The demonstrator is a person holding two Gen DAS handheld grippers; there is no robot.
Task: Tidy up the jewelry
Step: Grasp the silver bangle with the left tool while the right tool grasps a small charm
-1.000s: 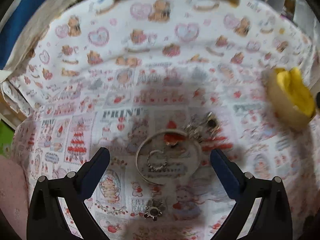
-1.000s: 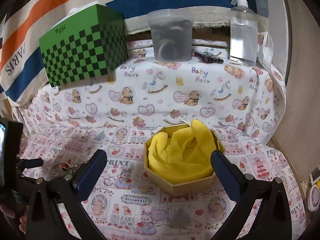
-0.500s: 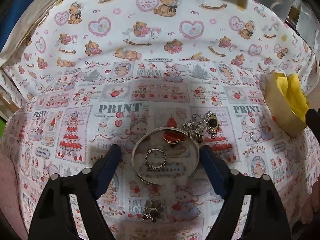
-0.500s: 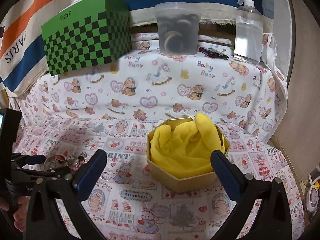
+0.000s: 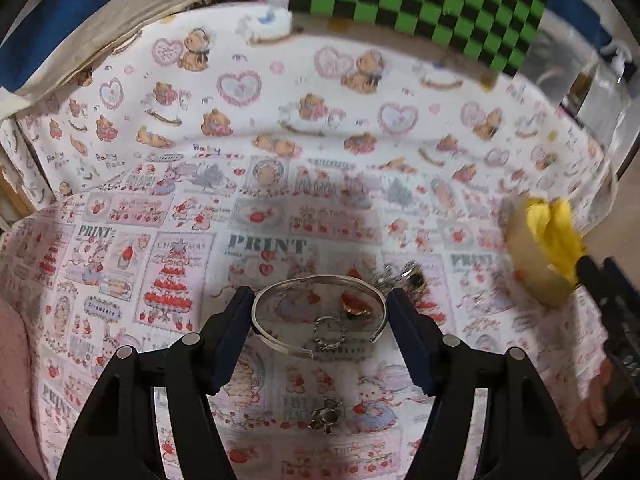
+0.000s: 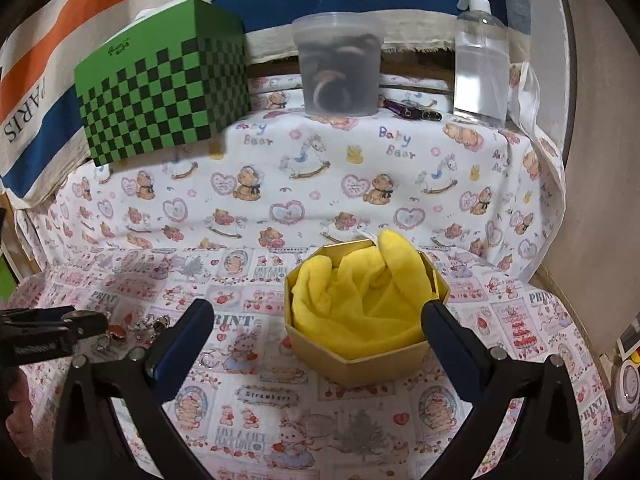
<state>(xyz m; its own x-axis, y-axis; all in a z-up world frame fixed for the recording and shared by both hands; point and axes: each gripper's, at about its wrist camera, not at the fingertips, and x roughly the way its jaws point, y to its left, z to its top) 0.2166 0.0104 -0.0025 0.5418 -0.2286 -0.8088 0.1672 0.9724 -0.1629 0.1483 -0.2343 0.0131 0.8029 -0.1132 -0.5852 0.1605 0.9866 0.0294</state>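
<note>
Where cloth (image 5: 280, 208) lies bare, bangle (image 5: 316, 284) seemingly tool-pinched (image 5: 318, 312).

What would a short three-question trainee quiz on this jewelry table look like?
1. True or false: the left gripper has its pads against the silver bangle.
2. What fills the gold box? A) yellow cloth B) white tissue C) loose rings
3. On the raised ledge at the back, what stands between the green checked box and the pump bottle?

Key:
1. True. The jaws have just been closing, and the bangle sits clamped between them.
2. A.
3. The clear plastic tub.
</note>
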